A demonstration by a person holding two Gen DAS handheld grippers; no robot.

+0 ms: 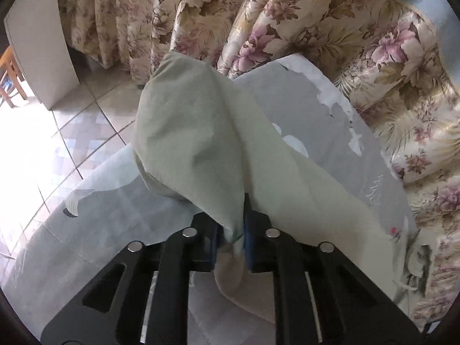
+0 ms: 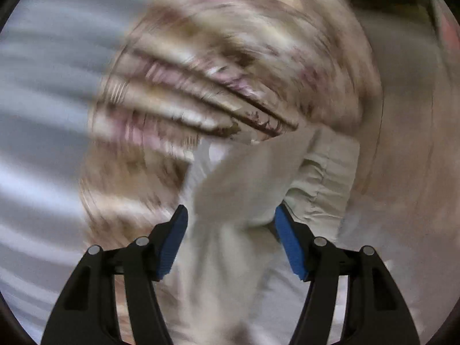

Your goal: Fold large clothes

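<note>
Two pairs of tongs work on one big pale green garment. Flowery fabric is the biggest thing in the left view; it hangs in folds at the back and drapes over something bulky on the right. Below it lies a grey worktop with peeling white patches. A tiled floor shows to the left, with a white cabinet and a wooden chair near the edge.

The garment is lifted up off the worktop. It rises in a tall bunched heap and spreads down to the right, where it lies on the worktop.

The left tongs point forward over the worktop. Their blue pads are squeezed close together, and a fold of the garment is pinched between them.

The right view is very blurry, with smeared flowery fabric and grey streaks. The right tongs are spread wide apart. A thick roll of the garment runs through the gap between the blue pads. Whether the pads touch the cloth cannot be told.
</note>
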